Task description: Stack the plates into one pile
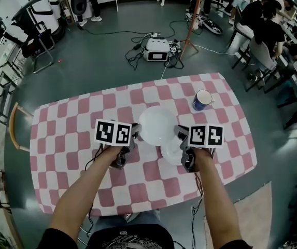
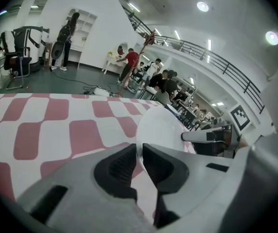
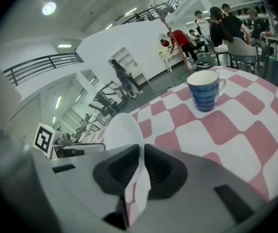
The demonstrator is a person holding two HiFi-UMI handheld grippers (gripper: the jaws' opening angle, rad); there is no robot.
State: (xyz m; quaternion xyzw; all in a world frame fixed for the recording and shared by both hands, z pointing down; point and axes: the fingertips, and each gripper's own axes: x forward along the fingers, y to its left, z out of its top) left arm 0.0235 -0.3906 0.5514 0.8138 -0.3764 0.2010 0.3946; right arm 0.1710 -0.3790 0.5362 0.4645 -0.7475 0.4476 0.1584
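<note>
A large white plate (image 1: 157,124) hangs a little above the pink-and-white checked table (image 1: 75,139), held from both sides. My left gripper (image 1: 136,134) is shut on its left rim, and my right gripper (image 1: 179,135) is shut on its right rim. In the left gripper view the plate (image 2: 160,127) runs from my jaws (image 2: 139,152) to the right gripper (image 2: 211,137) at its far edge. In the right gripper view the plate (image 3: 123,130) stands between my jaws (image 3: 141,154), and the left gripper (image 3: 71,148) is beyond it. A smaller white plate (image 1: 170,153) lies on the table, partly under my right gripper.
A blue striped mug (image 1: 202,99) (image 3: 205,91) stands on the table at the back right. A wooden chair (image 1: 14,134) stands at the table's left end. Cables and a white device (image 1: 157,49) lie on the floor beyond, and people sit at desks on the far right.
</note>
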